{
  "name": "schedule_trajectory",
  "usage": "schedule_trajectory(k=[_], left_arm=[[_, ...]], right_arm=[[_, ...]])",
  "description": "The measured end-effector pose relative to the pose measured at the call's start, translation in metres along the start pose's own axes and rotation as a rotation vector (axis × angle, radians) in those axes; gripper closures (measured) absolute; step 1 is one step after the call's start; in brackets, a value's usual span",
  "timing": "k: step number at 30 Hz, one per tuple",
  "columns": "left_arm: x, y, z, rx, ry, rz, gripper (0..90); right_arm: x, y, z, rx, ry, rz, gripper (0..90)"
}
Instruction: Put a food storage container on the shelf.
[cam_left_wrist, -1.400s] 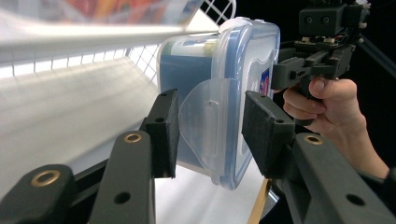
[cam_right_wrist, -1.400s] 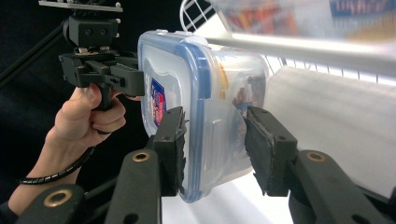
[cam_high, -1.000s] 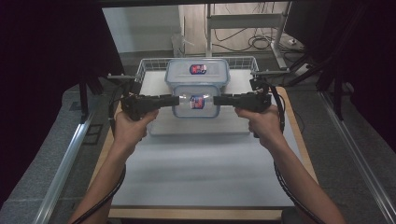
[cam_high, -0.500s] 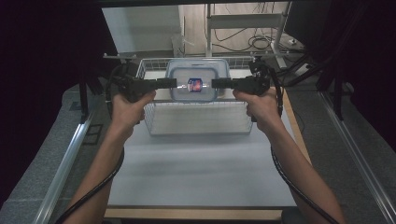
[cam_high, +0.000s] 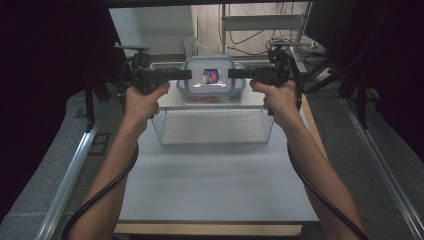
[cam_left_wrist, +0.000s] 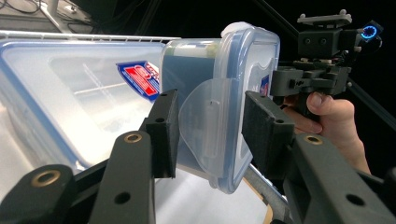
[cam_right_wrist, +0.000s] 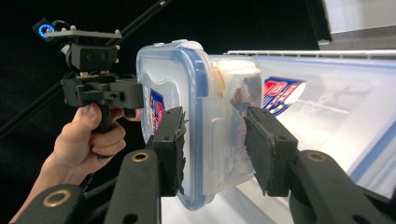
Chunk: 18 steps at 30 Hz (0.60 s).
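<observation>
A small clear food box with a blue-rimmed lid (cam_high: 211, 76) hangs in the air above the wire basket (cam_high: 215, 127), tipped on edge with its labelled lid toward me. My left gripper (cam_high: 189, 75) is shut on its left end and my right gripper (cam_high: 231, 74) on its right end. In the left gripper view the pads (cam_left_wrist: 212, 130) clamp the box (cam_left_wrist: 224, 93) across lid and base, over a latch flap. The right gripper view has the same clamp (cam_right_wrist: 212, 140) on the box (cam_right_wrist: 187, 102).
A larger box of the same kind (cam_high: 237, 87) (cam_left_wrist: 70, 93) (cam_right_wrist: 336, 107) sits right behind the held one, at the basket's far end. The white table mat (cam_high: 215, 180) lies open in front. A metal rack with cables (cam_high: 260, 30) stands beyond the table.
Both hands have risen and moved away from me, carrying the small box from in front of the basket to above it, close to the larger box.
</observation>
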<state>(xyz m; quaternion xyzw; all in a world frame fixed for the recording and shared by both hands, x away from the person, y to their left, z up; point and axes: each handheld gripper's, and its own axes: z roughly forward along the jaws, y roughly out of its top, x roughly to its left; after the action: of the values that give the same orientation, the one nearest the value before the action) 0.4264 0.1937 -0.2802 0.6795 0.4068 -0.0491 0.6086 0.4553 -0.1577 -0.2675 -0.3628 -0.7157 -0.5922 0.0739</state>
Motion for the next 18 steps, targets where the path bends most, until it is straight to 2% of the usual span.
schedule_trajectory(k=[7,11,15,18], left_arm=[[0.007,0.009,0.009,0.002,0.010,-0.017,57.4],[0.012,0.010,0.011,0.000,0.013,-0.029,57.4],[0.013,0.012,0.012,0.005,0.018,-0.056,57.2],[0.014,0.012,0.012,0.004,0.022,-0.057,56.6]], right_arm=[[-0.011,0.008,0.002,-0.013,-0.011,0.024,57.6],[-0.018,0.010,0.005,-0.009,-0.009,0.053,57.5],[-0.022,0.011,0.007,-0.010,-0.004,0.074,57.4],[-0.022,0.013,0.008,-0.007,-0.011,0.080,57.0]])
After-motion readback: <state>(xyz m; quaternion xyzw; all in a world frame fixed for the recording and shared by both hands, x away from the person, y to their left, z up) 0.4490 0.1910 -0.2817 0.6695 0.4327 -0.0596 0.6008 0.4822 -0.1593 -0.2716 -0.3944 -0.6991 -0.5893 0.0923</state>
